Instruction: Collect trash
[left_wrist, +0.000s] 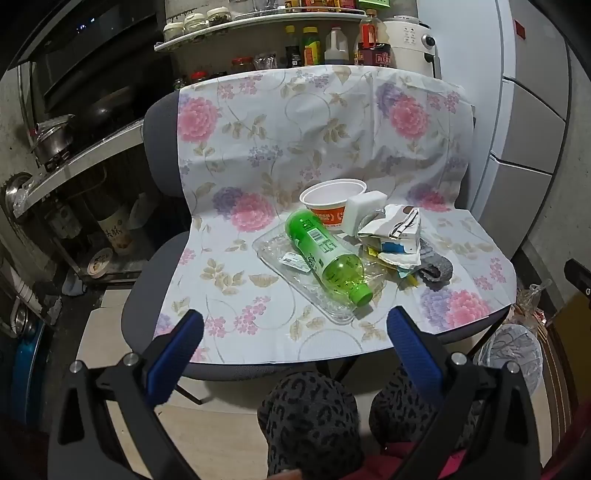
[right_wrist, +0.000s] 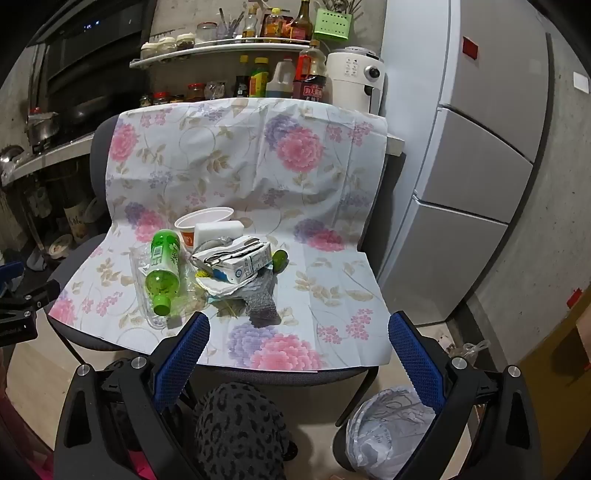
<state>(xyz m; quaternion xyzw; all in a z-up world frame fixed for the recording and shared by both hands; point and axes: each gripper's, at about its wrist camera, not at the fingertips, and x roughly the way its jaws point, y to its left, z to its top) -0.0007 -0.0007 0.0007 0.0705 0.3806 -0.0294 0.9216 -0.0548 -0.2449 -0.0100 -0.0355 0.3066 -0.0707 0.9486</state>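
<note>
A pile of trash lies on a chair covered by a floral cloth (left_wrist: 258, 155). A green plastic bottle (left_wrist: 327, 254) lies on a clear plastic tray (left_wrist: 273, 254). Behind stand a paper cup (left_wrist: 332, 201) and a white sponge block (left_wrist: 364, 206). A crushed milk carton (left_wrist: 395, 232) and a grey rag (left_wrist: 436, 267) lie to the right. My left gripper (left_wrist: 295, 328) is open and empty, short of the bottle. My right gripper (right_wrist: 299, 332) is open and empty, near the rag (right_wrist: 260, 299), with the bottle (right_wrist: 164, 266) and carton (right_wrist: 236, 258) beyond.
A bin lined with a white bag (right_wrist: 388, 432) stands on the floor right of the chair, also in the left wrist view (left_wrist: 513, 354). A fridge (right_wrist: 472, 155) is at the right. Shelves with bottles (right_wrist: 280, 77) are behind. Legs in leopard print (left_wrist: 310, 417) are in front.
</note>
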